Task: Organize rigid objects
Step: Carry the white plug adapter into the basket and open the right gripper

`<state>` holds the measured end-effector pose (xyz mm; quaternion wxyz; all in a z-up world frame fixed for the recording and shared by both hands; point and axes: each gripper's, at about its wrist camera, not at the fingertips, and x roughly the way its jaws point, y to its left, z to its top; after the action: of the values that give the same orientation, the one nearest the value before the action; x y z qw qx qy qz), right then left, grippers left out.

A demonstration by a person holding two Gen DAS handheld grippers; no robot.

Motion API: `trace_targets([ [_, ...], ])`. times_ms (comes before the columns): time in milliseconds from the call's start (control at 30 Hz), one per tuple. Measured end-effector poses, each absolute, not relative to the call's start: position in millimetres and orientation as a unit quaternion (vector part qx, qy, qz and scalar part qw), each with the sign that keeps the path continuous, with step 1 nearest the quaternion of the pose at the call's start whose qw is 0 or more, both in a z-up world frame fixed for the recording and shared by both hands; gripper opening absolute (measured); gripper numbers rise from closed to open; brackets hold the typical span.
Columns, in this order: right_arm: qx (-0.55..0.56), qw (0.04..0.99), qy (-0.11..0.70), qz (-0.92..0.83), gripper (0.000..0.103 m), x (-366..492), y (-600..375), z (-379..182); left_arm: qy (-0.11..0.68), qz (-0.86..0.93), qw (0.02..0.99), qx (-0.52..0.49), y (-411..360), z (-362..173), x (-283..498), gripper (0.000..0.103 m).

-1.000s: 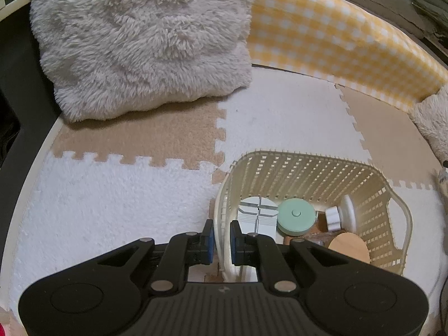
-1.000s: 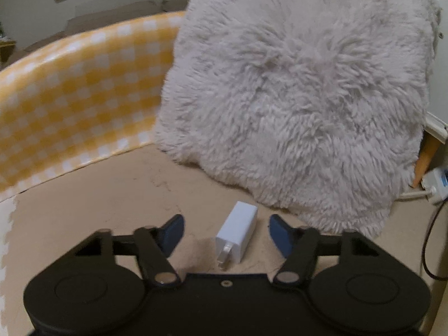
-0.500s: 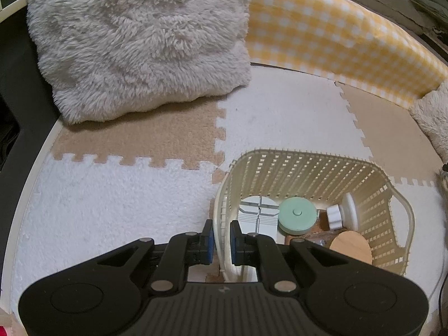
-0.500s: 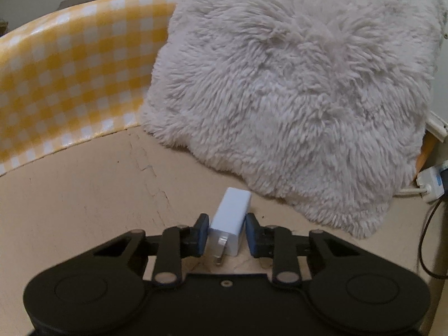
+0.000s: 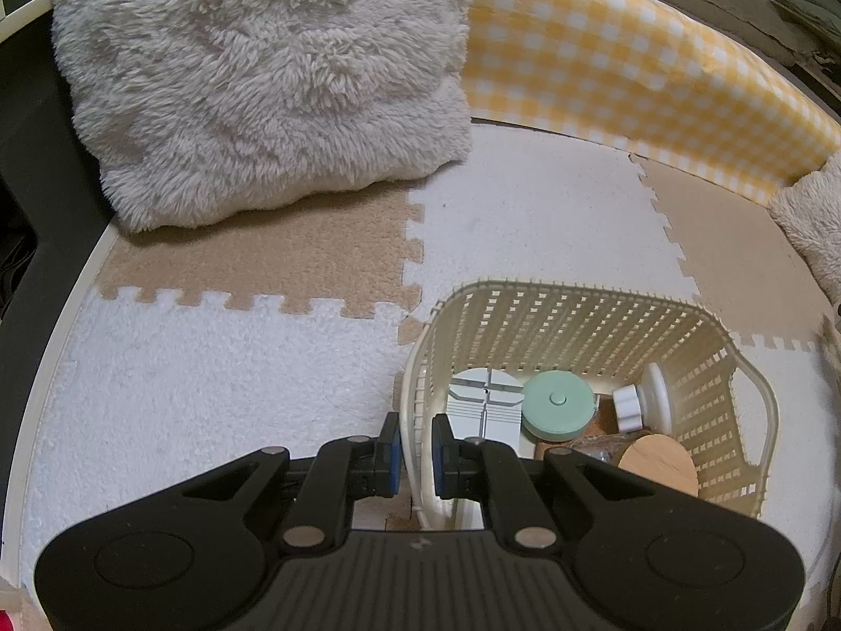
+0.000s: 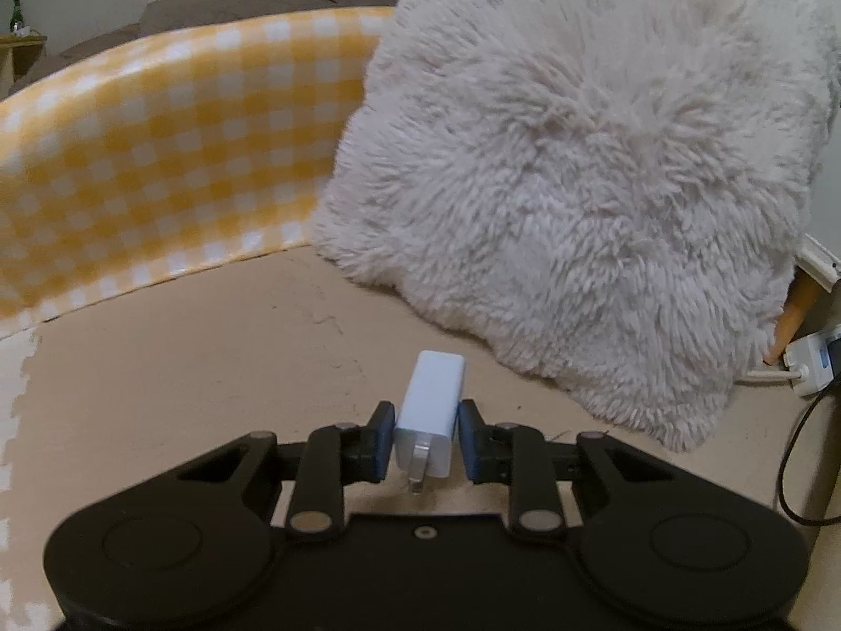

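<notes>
My right gripper (image 6: 427, 441) is shut on a white wall charger (image 6: 430, 415), its metal prongs pointing back toward the camera, held just above the beige foam mat (image 6: 184, 368). In the left wrist view, my left gripper (image 5: 415, 455) is shut on the near-left rim of a cream slotted basket (image 5: 583, 315). Inside the basket lie a white ribbed box (image 5: 486, 405), a mint-green round case (image 5: 557, 405), a white knobbed piece (image 5: 644, 402) and a round wooden lid (image 5: 659, 465).
A fluffy grey cushion (image 6: 588, 168) leans behind the charger; another fluffy cushion (image 5: 273, 79) stands at the far left in the left wrist view. A yellow checked bumper (image 5: 631, 68) borders the puzzle mat. A power strip and black cable (image 6: 809, 368) lie at the right.
The right gripper closed on the white charger, then moved with it, slightly raised; the cushion now looks farther off. The left gripper kept its hold on the basket rim.
</notes>
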<state>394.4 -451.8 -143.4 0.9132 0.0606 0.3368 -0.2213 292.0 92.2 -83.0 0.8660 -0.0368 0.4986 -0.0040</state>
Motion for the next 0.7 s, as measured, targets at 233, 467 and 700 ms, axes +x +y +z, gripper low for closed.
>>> trace_targets([
  [233, 0.059, 0.927, 0.319, -0.19, 0.027, 373.7, -429.2, -116.4, 0.499, -0.004, 0.866, -0.037, 92.0, -83.1, 292.0, 0.01],
  [467, 0.085, 0.945, 0.283, -0.137, 0.027, 352.7, -400.4, -78.9, 0.499, -0.004, 0.866, -0.038, 92.1, -83.1, 292.1, 0.01],
  [700, 0.123, 0.958, 0.252, -0.065, 0.027, 331.2, -358.8, -46.5, 0.499, -0.004, 0.866, -0.041, 92.9, -82.6, 289.9, 0.011],
])
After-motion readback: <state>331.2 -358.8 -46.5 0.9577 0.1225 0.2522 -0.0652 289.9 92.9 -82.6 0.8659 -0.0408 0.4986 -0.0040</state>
